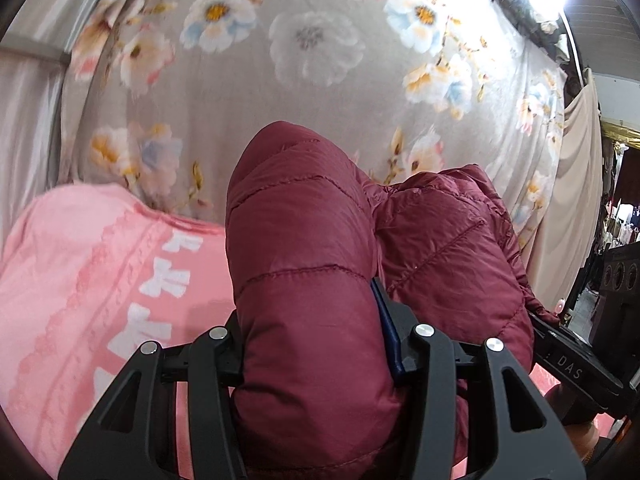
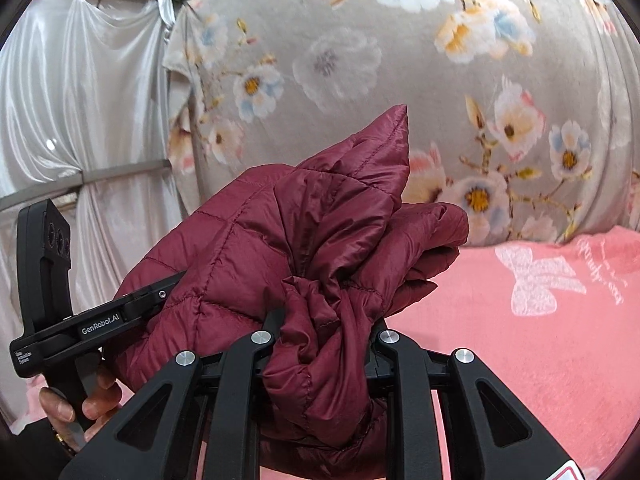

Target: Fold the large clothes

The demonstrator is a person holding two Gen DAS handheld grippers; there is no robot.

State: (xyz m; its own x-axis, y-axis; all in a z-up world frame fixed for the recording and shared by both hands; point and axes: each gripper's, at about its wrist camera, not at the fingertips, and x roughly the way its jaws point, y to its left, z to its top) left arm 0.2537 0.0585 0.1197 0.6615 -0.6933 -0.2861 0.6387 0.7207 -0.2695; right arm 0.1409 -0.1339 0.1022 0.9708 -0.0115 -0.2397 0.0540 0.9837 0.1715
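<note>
In the left wrist view I see my left gripper (image 1: 316, 344) pointing a little downward toward the far floral cloth (image 1: 312, 92). Its jaws are clamped on a thick, puffy fold of the maroon quilted jacket (image 1: 304, 248), which fills the gap between them and rises up in front of the lens. A blue pad shows on the inner side of the right finger, pressed against the fabric. To the left the pink blanket (image 1: 80, 280) lies under the jacket. At the right edge I see part of the other black tool, its side marked with letters.

In the right wrist view my right gripper (image 2: 324, 344) also tilts slightly down. Its jaws stand closer together and pinch a thin, crumpled bunch of the same jacket (image 2: 304, 220), with a pointed corner sticking up. Only here I see the person's left hand (image 2: 80, 404) at the near left, fingers wrapped around the handle of the left tool, and the white satin curtain (image 2: 80, 92) at the far left. The pink blanket (image 2: 520, 320) spreads on the right.
</note>
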